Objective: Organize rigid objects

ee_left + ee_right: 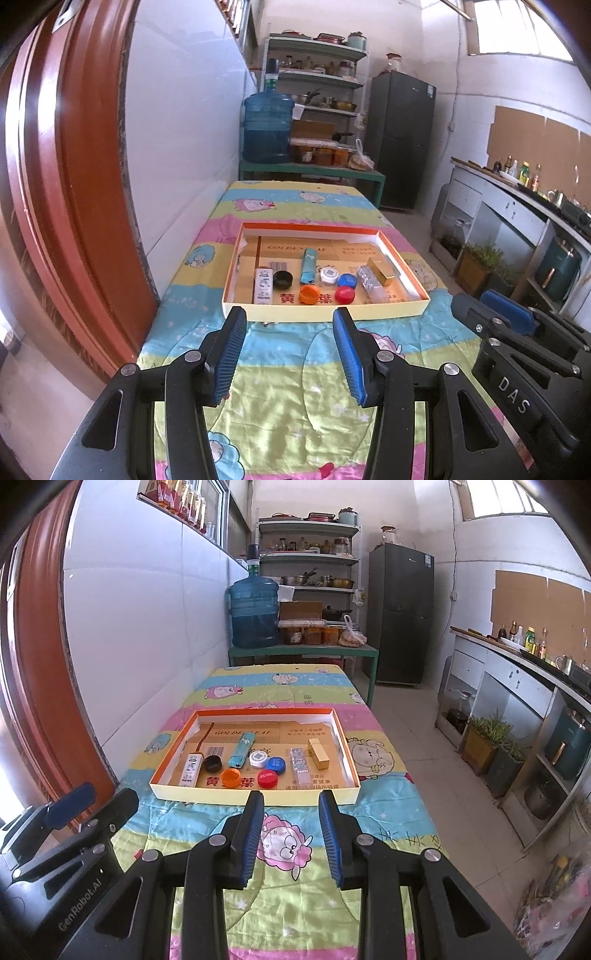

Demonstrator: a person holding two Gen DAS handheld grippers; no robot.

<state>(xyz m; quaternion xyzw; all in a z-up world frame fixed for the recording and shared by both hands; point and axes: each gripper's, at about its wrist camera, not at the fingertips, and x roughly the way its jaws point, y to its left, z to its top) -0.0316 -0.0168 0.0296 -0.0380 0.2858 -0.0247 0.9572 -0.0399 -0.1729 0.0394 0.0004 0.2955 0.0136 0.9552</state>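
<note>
Landmark: shallow cardboard tray on the cartoon-print quilt.
Left gripper: hovers just short of the tray's near wall, jaws spread, nothing between them.
Right gripper: beside the left one, at the same near wall, jaws narrower but apart and empty.
Inside the tray, near side: white stick, black cap, orange cap, teal lighter, white round lid, blue cap, red cap, clear case, gold block.
</note>
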